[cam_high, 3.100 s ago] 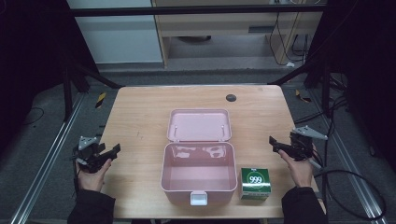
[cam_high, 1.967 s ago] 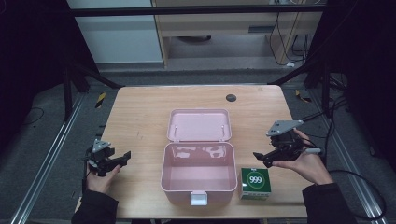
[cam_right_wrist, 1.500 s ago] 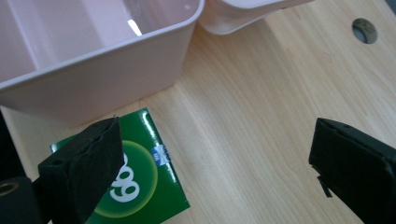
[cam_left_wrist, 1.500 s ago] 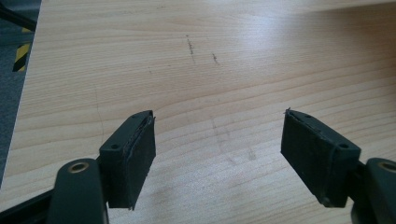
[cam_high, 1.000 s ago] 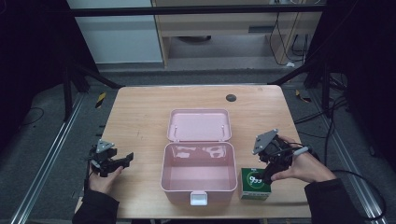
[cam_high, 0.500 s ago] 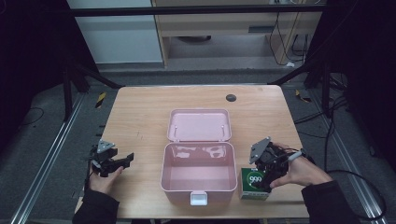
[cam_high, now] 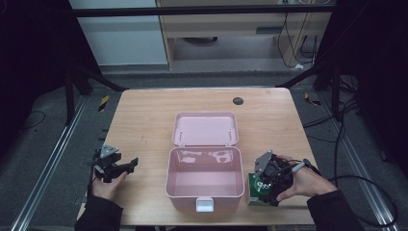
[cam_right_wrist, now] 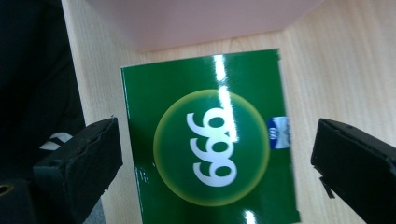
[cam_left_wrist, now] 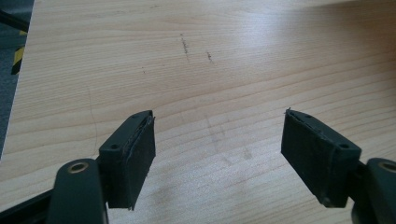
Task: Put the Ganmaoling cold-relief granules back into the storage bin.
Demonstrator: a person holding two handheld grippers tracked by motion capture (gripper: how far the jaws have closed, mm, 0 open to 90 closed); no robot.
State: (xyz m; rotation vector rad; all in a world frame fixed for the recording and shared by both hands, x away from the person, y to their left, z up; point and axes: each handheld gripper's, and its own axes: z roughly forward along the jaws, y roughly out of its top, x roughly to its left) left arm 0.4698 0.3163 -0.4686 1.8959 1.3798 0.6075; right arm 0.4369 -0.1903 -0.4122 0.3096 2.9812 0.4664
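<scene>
While the high view looks down on the whole wooden table point(cam_high: 144, 120), it shows a pink box point(cam_high: 204, 178) sitting open in the middle, with its lid point(cam_high: 205, 128) laid back flat behind it. Just beside the box, at the table's near right corner, stands a small green box point(cam_high: 255, 192), and the right gripper point(cam_high: 268, 185) is right over it, hiding most of its top. The right gripper view shows what the high view cannot: the green box point(cam_right_wrist: 210, 144) has a shiny top with a yellow-green circle and 3 white 9s, seen upside down, plus a tiny blue and white mark at 1 side. The 2 black jaws stand wide apart, 1 on each side of the green box, and are not squeezing it. A pink wall point(cam_right_wrist: 201, 21) of the big box sits close to the green box's far edge. The left gripper point(cam_high: 115, 166) rests near the table's left edge, well apart from the pink box. The left gripper view shows its jaws spread wide over bare wood point(cam_left_wrist: 210, 70) with a few small dark scratches.
</scene>
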